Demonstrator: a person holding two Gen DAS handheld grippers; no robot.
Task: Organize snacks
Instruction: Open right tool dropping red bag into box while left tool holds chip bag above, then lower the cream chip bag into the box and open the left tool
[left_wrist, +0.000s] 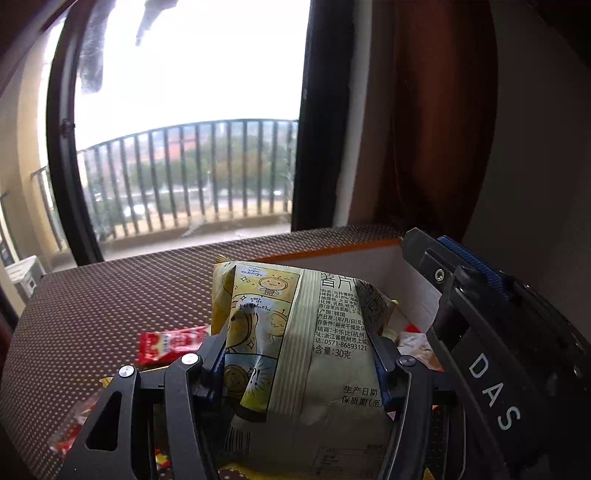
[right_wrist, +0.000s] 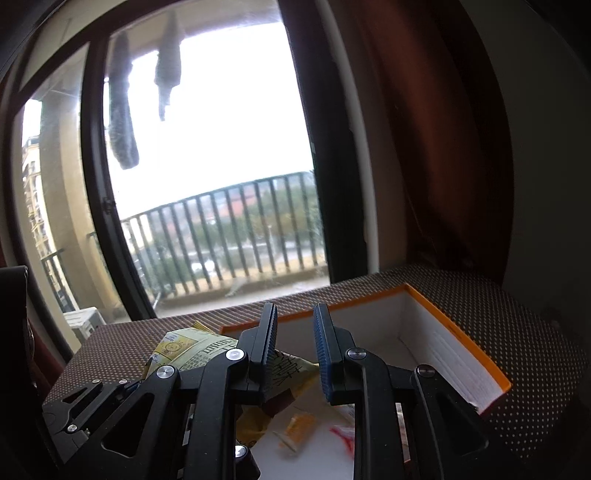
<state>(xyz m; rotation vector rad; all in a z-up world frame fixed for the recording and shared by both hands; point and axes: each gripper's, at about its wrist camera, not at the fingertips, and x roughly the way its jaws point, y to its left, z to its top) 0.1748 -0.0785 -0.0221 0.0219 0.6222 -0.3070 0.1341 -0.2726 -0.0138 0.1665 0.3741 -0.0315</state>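
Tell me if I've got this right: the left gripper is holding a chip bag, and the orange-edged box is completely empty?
Not quite. The left gripper does hold the chip bag, but the orange-edged box is not empty: the right wrist view shows small wrapped snacks lying on its white floor.

The left gripper (left_wrist: 299, 354) fills the lower middle of its own wrist view, jaws closed onto a chip bag (left_wrist: 295, 332) pinched between the two black fingers; the fingertips are hidden behind the bag's sides. The right gripper (right_wrist: 295, 350) sits low and centre in its wrist view, blue-padded fingers (right_wrist: 322, 343) parted with a clear gap and nothing between them. In the left view, the right gripper's black body slants across the lower right of the frame, just beside the left gripper.
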